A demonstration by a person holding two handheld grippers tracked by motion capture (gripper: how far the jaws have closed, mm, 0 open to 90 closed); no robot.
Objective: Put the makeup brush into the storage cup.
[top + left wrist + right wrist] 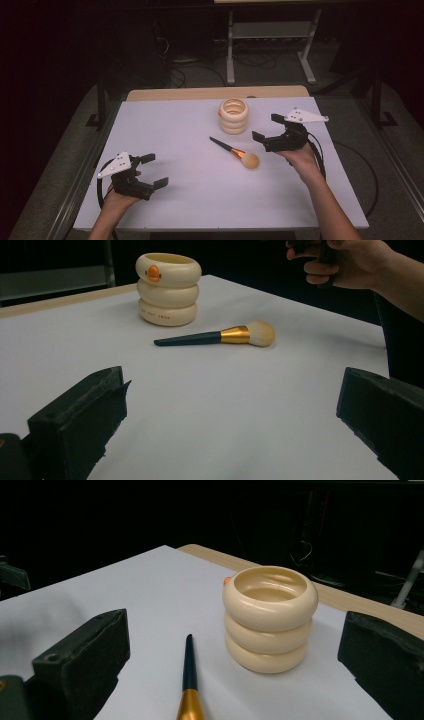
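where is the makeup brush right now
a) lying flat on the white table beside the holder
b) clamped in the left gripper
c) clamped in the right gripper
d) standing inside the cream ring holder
a: the makeup brush lies flat on the white table, apart from the cream ring holder, and both the left gripper and the right gripper are open and hold nothing.

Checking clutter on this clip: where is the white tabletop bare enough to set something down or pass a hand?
Bare: the whole left half, from the far edge down to the left gripper, and the near strip of the table. Crowded: right of centre, where the makeup brush lies between the cream ringed holder and the right gripper.
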